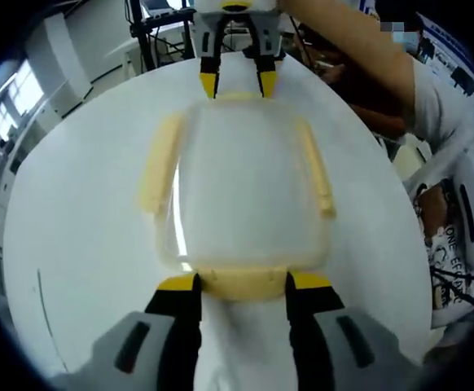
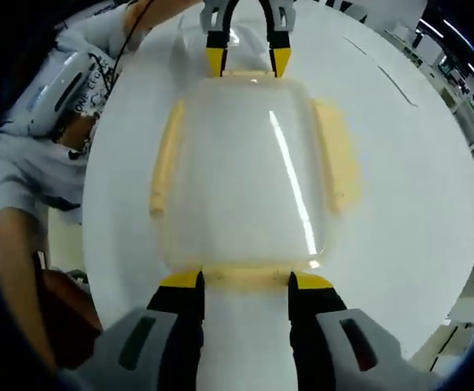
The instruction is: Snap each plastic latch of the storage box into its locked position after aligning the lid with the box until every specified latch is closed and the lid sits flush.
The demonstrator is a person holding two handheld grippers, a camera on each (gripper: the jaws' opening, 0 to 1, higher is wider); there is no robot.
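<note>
A clear plastic storage box with its lid point(image 1: 245, 187) point(image 2: 241, 163) on lies on a white round table point(image 1: 82, 244) point(image 2: 400, 204). Pale yellow latches sit on its sides. My left gripper point(image 1: 243, 282) is open, its yellow-tipped jaws straddling the near end latch point(image 1: 241, 285). At the opposite end my right gripper point(image 2: 246, 281) point(image 1: 238, 84) is open too, its jaws either side of that end latch point(image 2: 245, 277) point(image 1: 237, 96). One long side latch point(image 1: 160, 163) point(image 2: 343, 155) flares outward. The other side latch point(image 1: 318, 167) point(image 2: 164, 159) lies narrow against the box.
A person in a white shirt point(image 1: 449, 106) point(image 2: 33, 155) stands at the table's edge beside the box. Black stands point(image 1: 151, 32) and room clutter lie beyond the far rim. White tabletop surrounds the box.
</note>
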